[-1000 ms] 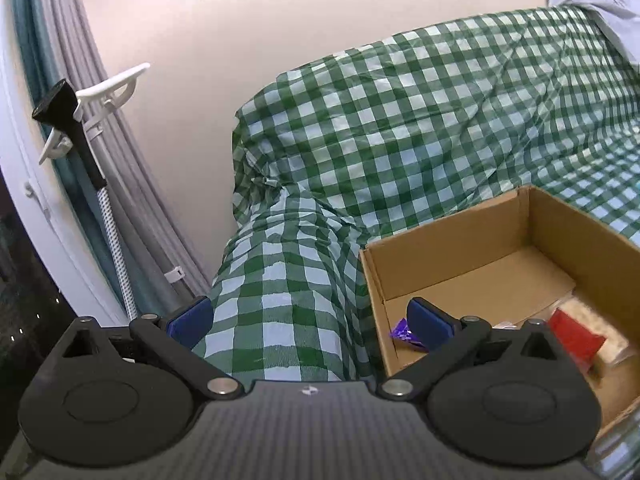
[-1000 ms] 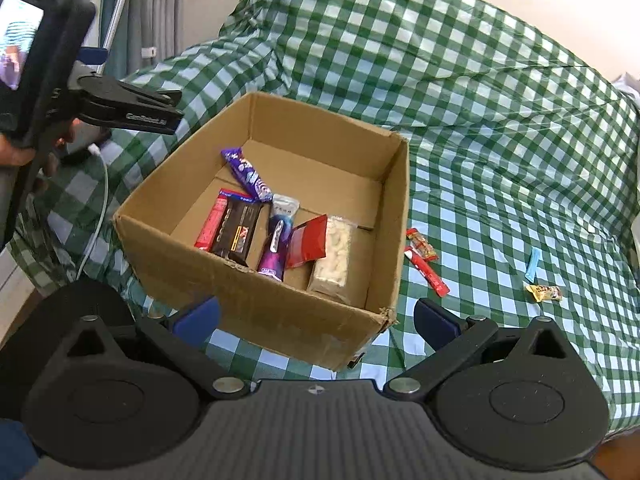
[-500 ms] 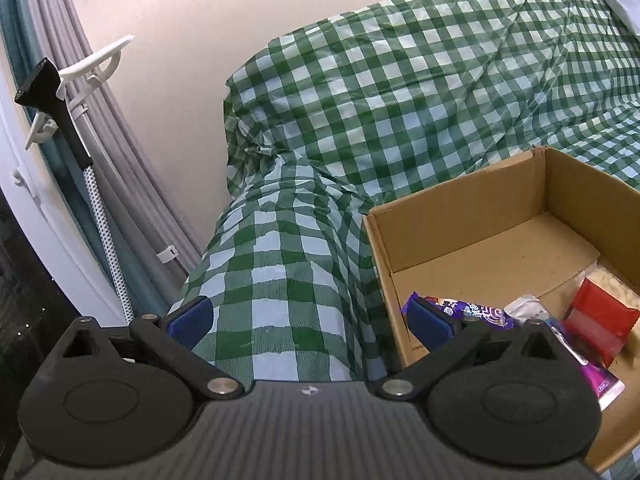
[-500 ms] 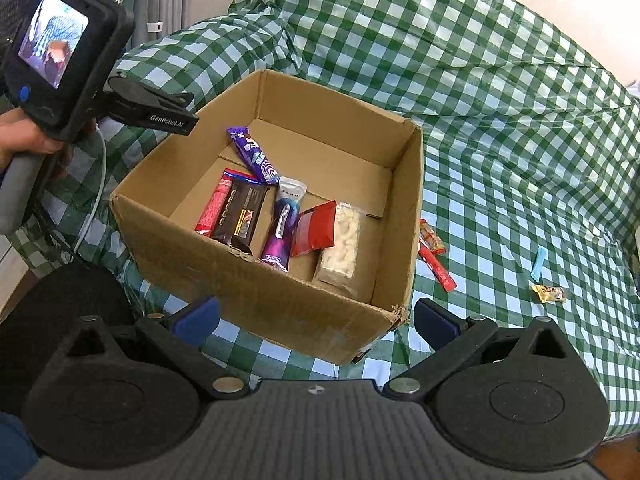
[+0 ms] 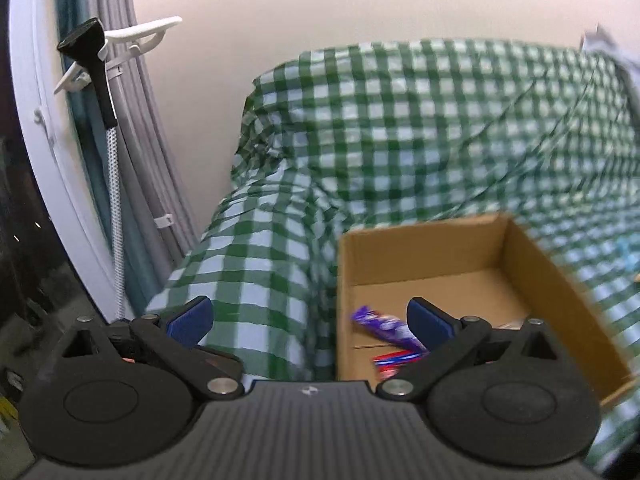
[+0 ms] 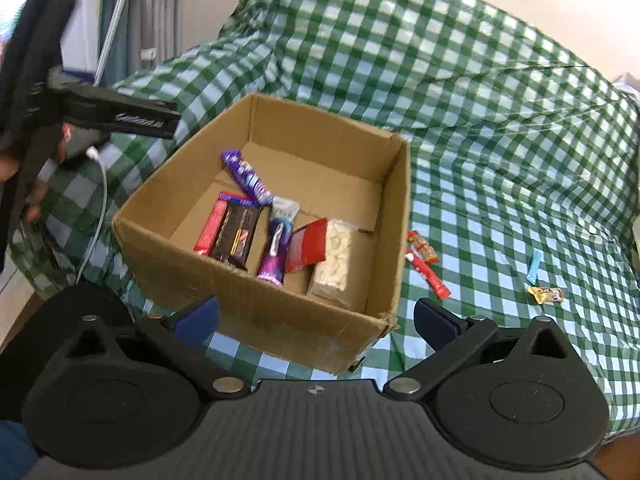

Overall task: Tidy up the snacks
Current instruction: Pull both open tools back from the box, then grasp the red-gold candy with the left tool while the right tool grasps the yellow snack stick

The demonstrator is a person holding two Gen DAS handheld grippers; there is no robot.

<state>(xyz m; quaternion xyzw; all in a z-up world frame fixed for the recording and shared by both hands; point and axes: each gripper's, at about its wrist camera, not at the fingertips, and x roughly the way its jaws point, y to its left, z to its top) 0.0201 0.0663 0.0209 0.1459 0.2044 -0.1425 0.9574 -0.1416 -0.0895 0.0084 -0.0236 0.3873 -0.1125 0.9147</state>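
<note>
Green-and-white checked cloth (image 6: 500, 128) covers a sofa-like seat and fills most of both views. On it sits an open cardboard box (image 6: 280, 316), near the left armrest.

Inside the box, lying flat on the floor, roughly side by side: pale packet of white pieces (image 6: 334, 262) at the right; red pouch (image 6: 306, 246) overlapping it; purple-and-silver wrapper (image 6: 278, 248); dark chocolate bar (image 6: 236, 238); red bar (image 6: 212, 226) at the left. Purple bar (image 6: 246, 176) lies diagonally behind them, toward the back wall.

Loose on the cloth, right of the box: red stick pack (image 6: 430, 276) and a small red-and-yellow wrapper (image 6: 422, 246) just beside the box wall; light blue wrapper (image 6: 534, 266) and gold wrapper (image 6: 546, 294) farther right, well apart from the box.

Right gripper (image 6: 316, 318): jaws spread wide, empty, hovering at the box's near wall.

Left gripper (image 5: 308, 316): jaws released, nothing between them, straddling the box's left wall; view blurred. Seen from the right wrist, it hangs left of the box, held in a hand (image 6: 16, 164).
</note>
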